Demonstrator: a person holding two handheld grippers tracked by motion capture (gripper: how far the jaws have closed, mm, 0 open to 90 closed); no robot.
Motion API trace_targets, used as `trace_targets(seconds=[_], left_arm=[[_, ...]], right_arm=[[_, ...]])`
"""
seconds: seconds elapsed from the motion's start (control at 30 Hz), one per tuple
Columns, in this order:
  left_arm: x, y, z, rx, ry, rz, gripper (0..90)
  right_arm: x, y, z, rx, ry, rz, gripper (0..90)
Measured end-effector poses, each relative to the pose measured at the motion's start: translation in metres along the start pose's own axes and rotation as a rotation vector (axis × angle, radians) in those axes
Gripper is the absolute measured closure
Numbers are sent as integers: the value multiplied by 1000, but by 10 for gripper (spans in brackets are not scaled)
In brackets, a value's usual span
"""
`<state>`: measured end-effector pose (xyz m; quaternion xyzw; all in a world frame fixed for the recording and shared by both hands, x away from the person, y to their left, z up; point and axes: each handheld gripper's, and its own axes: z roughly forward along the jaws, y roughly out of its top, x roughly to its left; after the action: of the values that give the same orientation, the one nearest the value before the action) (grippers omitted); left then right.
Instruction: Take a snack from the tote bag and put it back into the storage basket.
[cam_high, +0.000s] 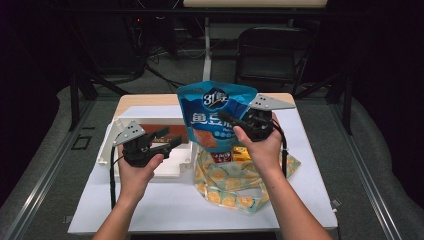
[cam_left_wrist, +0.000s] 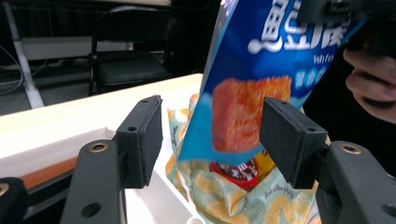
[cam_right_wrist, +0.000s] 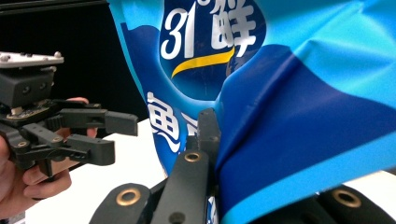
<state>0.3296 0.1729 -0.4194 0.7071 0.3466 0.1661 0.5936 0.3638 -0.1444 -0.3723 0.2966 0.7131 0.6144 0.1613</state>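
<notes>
Your right tool (cam_high: 235, 121) pinches the blue snack bag (cam_high: 215, 112) aloft at frame centre — your left tool (cam_high: 159, 141) gapes wide; next, probably the white bin (cam_high: 107, 145).

Blue snack bag (cam_right_wrist: 280, 93): white "31" followed by a Chinese character, with a yellow swoosh beneath, printed on a dark blue roundel at 12 o'clock on the bag face. Large white Chinese characters run below it, partly cut off. In the left gripper view, small white lettering under those characters starts "fish"; the rest is illegible.
</notes>
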Motion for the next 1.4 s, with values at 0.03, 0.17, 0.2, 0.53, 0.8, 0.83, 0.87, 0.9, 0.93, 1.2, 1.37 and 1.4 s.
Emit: trace_targets(seconds=[0.03,0.17,0.2,0.53,0.8,0.83,0.87,0.9,0.93,1.2,1.37,1.4], left_arm=[[-1,2,0,2,3,5,398],[-2,7,3,-17,-5,7,390],[-3,9,3,-23,-11,6,389],[-9,17,15,-5,-34,45,373],[-9,17,17,-18,-50,42,375],[-9,17,16,-17,-48,45,374],[-9,17,16,-13,-52,48,375],[-9,17,16,-9,-58,54,374],[-9,17,15,-7,-58,60,378],[-14,13,12,-2,-58,119,582],[-17,16,9,-9,-60,127,690],[-17,17,8,-9,-60,124,717]], right_arm=[[2,0,2,3,8,-2,900],[9,-2,8,3,20,-2,900],[9,-3,9,9,24,-8,900],[22,-13,20,34,70,-12,900],[33,-15,25,54,111,-26,900],[34,-15,26,53,113,-29,900],[34,-15,26,50,117,-25,900],[34,-16,26,53,126,-24,900],[34,-16,26,52,130,-23,900],[35,-19,29,57,123,-19,900],[34,-19,30,58,135,-13,900],[34,-19,29,56,137,-11,900]])
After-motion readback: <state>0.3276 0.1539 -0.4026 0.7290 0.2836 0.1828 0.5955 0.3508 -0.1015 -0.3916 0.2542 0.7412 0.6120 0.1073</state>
